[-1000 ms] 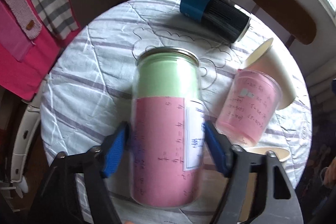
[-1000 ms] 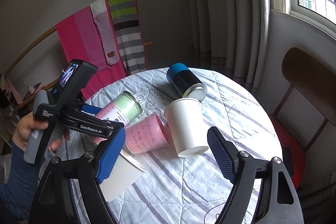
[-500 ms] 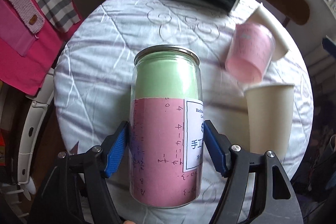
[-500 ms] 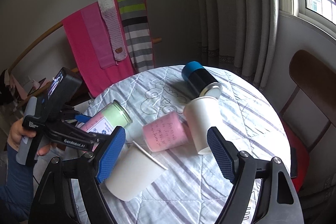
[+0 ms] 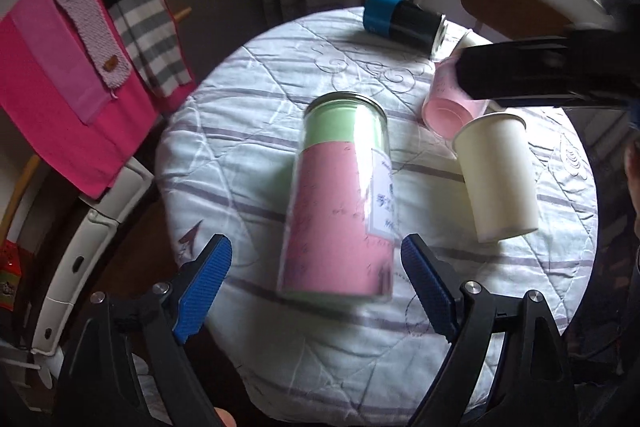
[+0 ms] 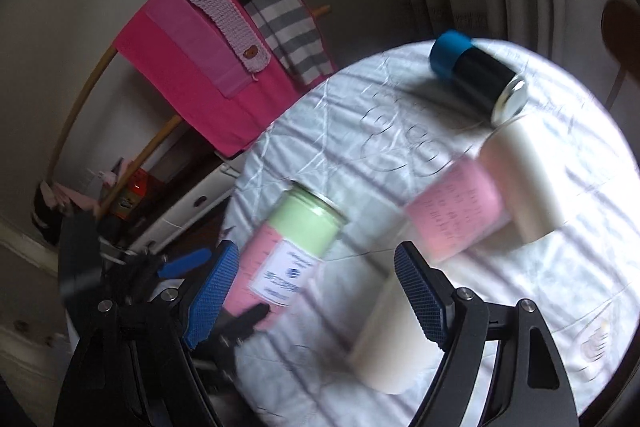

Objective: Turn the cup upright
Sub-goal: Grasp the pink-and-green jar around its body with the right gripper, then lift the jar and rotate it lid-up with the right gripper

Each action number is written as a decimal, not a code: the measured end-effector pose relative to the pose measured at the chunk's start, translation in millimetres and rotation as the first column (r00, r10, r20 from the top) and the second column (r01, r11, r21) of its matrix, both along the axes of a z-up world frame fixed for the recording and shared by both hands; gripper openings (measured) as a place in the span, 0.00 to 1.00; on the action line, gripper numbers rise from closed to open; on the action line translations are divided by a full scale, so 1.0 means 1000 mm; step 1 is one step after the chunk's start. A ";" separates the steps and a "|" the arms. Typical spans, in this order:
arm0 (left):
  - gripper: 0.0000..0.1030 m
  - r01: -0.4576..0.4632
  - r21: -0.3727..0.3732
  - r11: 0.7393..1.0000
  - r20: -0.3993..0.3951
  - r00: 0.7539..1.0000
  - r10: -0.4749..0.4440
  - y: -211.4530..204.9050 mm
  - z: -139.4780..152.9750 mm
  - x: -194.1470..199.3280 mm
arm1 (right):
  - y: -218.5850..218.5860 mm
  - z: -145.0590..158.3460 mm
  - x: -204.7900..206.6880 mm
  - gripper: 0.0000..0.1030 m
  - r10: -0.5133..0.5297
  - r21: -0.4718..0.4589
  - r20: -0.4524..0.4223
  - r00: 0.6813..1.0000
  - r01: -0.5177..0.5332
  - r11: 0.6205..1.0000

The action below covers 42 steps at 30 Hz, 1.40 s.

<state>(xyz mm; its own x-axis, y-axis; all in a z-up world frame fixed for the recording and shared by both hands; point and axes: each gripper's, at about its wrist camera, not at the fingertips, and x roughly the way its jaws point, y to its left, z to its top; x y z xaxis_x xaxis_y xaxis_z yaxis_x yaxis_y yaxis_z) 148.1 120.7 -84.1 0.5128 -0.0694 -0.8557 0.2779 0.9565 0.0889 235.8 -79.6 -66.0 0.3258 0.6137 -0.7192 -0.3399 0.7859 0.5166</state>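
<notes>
We can't read any text: the white label (image 5: 385, 201) on the pink-and-green jar (image 5: 340, 199) and the handwriting on the pink cup (image 6: 456, 209) are too blurred to make out.

**Left fingers spread around standing jar**

The left gripper (image 5: 316, 287) is spread wide, its 2 blue fingers (image 5: 204, 287) clear of the upright pink-and-green glass jar (image 5: 340, 195) on the worktop (image 5: 240, 131). A white paper cup (image 5: 496, 179) stands inverted nearby.
</notes>
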 end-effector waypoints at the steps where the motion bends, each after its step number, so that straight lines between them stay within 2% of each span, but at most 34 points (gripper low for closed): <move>1: 0.87 -0.007 0.024 1.000 0.016 1.000 0.007 0.001 0.002 -0.004 | 0.006 -0.005 0.003 0.79 -0.009 0.016 -0.042 0.999 0.009 1.000; 3: 0.87 -0.036 0.081 0.996 0.060 0.998 0.031 0.006 0.006 -0.012 | 0.016 -0.019 0.012 0.79 -0.030 0.061 -0.147 0.989 0.040 0.997; 7: 0.90 -0.060 0.092 0.994 0.113 0.992 0.049 0.018 0.016 -0.025 | 0.036 -0.040 0.027 0.79 -0.072 0.094 -0.289 0.955 0.103 0.990; 10: 0.91 -0.056 0.090 0.994 0.129 0.991 0.044 0.024 0.017 -0.026 | 0.050 -0.055 0.038 0.79 -0.089 0.076 -0.357 0.930 0.124 0.989; 12: 0.91 -0.051 0.075 0.996 0.121 0.992 0.042 0.029 0.015 -0.023 | 0.056 -0.061 0.044 0.79 -0.094 0.072 -0.389 0.916 0.132 0.989; 16: 0.92 -0.068 0.087 0.994 0.110 0.992 0.058 0.032 0.005 -0.015 | 0.063 -0.064 0.047 0.79 -0.109 0.023 -0.396 0.912 0.128 0.991; 20: 0.92 -0.091 0.051 0.995 0.104 0.991 0.086 0.042 0.002 -0.009 | 0.063 -0.075 0.049 0.79 -0.123 -0.007 -0.439 0.890 0.133 0.991; 22: 0.92 -0.095 0.037 0.995 0.098 0.991 0.091 0.044 0.001 -0.007 | 0.060 -0.076 0.052 0.79 -0.142 -0.001 -0.421 0.896 0.156 0.988; 24: 0.92 -0.094 0.034 0.995 0.098 0.991 0.090 0.044 0.001 -0.006 | 0.060 -0.078 0.054 0.73 -0.133 0.011 -0.422 0.897 0.152 0.988; 30: 0.92 -0.073 0.025 0.997 0.103 0.992 0.070 0.039 0.002 -0.007 | 0.068 -0.083 0.060 0.72 -0.099 0.027 -0.439 0.893 0.123 0.992; 34: 0.92 -0.070 0.034 0.997 0.108 0.992 0.066 0.036 0.004 -0.008 | 0.069 -0.082 0.060 0.71 -0.088 0.046 -0.410 0.908 0.117 0.992; 38: 0.92 -0.063 0.028 0.998 0.112 0.992 0.059 0.033 0.007 -0.009 | 0.063 -0.072 0.051 0.71 -0.089 0.078 -0.323 0.942 0.120 0.990; 42: 0.92 -0.064 -0.002 0.998 0.112 0.992 0.064 0.034 0.008 -0.010 | 0.059 -0.050 0.041 0.71 -0.135 0.038 -0.144 0.980 0.142 0.989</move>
<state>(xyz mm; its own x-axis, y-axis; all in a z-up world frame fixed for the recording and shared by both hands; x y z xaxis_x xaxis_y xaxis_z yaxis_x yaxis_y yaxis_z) 138.1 154.8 -76.4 0.6090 -0.0325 -0.7925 0.2046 0.9718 0.1174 276.8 -20.4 -115.6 0.3076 0.6046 -0.7348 -0.1511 0.7934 0.5896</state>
